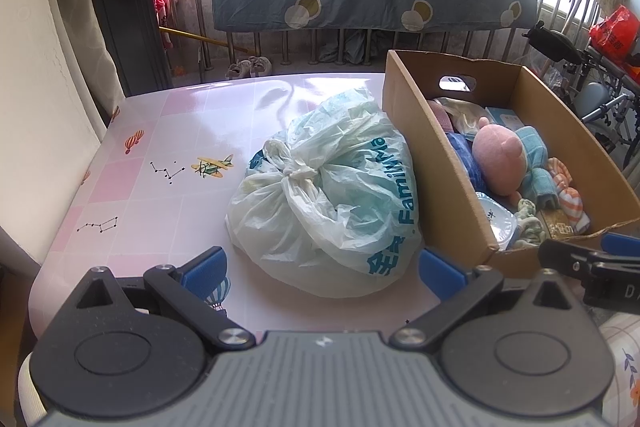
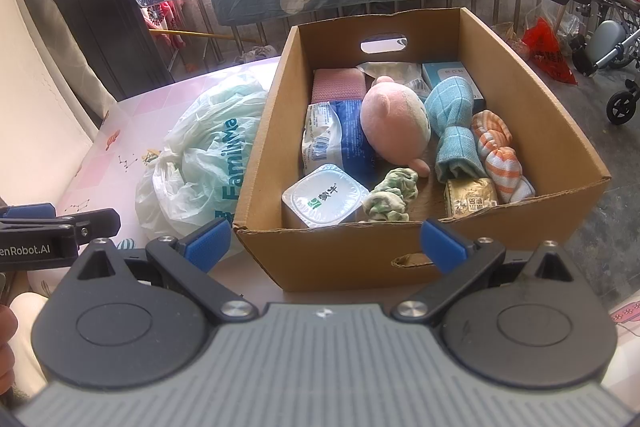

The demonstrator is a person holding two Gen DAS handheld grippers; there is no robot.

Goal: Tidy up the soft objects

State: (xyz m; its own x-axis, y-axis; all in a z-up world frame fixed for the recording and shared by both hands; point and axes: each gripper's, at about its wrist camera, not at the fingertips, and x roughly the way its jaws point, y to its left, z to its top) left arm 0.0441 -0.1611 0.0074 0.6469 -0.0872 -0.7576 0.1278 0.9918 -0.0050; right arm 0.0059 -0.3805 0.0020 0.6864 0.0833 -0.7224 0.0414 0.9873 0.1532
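Left gripper (image 1: 322, 269): jaws wide, empty, facing knotted pale green plastic bag (image 1: 328, 199) on pink tiled table (image 1: 168, 131). Right gripper (image 2: 324, 247): jaws wide, empty, at near wall of brown cardboard box (image 2: 532, 115). Inside box: pink plush toy (image 2: 394, 125), blue checked cloth (image 2: 454, 131), orange-striped cloth (image 2: 500, 155), crumpled green-white cloth (image 2: 392, 193). Bag touching box's left wall

Left tongs (image 1: 322, 269): fingers spread wide, blue pads (image 1: 204, 267) well apart, nothing between them, nothing touching either pad. Held low and level, pointing forward.

Right tongs (image 2: 324, 245): same state, spread wide, blue pads (image 2: 208, 241) clear of contact, nothing gripped. Held a bit higher, tilted slightly down.

The two sit side by side, close together: right tongs' tip shows at the right edge of the left wrist view, left tongs' tip at the left edge of the right wrist view.
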